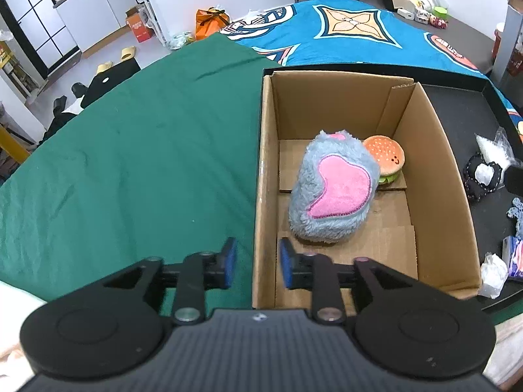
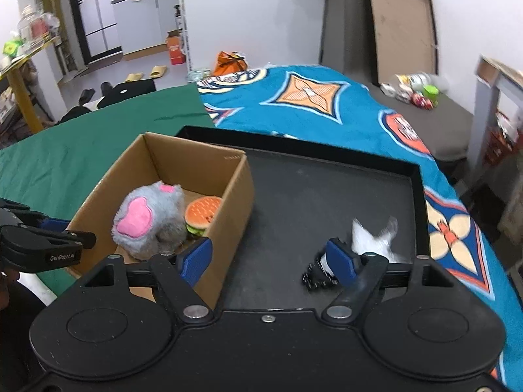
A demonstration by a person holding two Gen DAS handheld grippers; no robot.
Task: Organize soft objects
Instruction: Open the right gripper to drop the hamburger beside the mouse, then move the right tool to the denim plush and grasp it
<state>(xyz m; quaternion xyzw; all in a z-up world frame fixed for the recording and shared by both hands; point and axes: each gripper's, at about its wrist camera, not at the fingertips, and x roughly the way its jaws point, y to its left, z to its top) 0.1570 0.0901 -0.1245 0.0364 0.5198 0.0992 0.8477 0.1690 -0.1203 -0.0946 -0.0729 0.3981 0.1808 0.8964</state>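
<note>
A: What is seen ahead of the left gripper (image 1: 258,261)?

B: A grey-blue plush paw (image 1: 333,192) with a pink heart-shaped patch is seen just beyond the fingers, lying in the cardboard box (image 1: 438,176). A burger plush (image 1: 385,160), orange bun with a small face, is pressed against its far side.

A: How are those fingers set?

B: A narrow gap is left between the blue pads, the box's left wall is straddled, and nothing is held.

A: And the right gripper (image 2: 273,261)?

B: Its fingers are spread wide and nothing is gripped. A black-and-white frilly soft item (image 2: 318,272) is found beside the right finger on the black tray (image 2: 327,202), with a blurred white piece (image 2: 372,235) just beyond it.
</note>
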